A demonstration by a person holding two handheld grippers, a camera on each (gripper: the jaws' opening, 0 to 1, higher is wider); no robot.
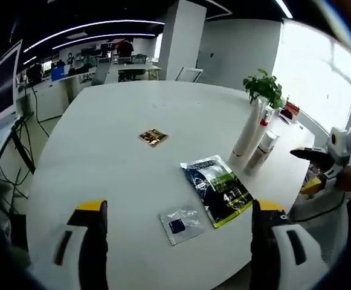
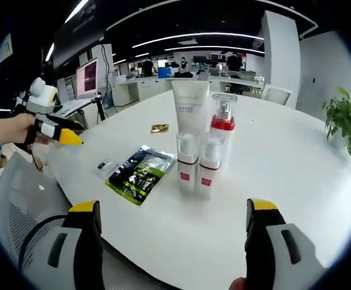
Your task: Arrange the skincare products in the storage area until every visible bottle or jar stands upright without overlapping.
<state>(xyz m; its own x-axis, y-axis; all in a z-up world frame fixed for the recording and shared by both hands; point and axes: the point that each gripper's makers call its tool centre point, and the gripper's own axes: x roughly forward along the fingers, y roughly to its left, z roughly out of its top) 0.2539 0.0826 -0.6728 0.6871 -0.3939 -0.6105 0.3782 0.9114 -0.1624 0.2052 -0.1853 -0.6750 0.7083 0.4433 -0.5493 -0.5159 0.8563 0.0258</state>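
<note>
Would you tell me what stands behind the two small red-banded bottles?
Behind the two small bottles stand a white tube and a taller red-collared pump bottle. Their lower parts are covered.

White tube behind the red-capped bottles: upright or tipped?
Upright. In the right gripper view the white tube stands on the table behind the pump bottle.

Green-black pouch (image 1: pixel 218 189); clear sachet (image 1: pixel 180 224); plant (image 1: pixel 263 87)
</note>
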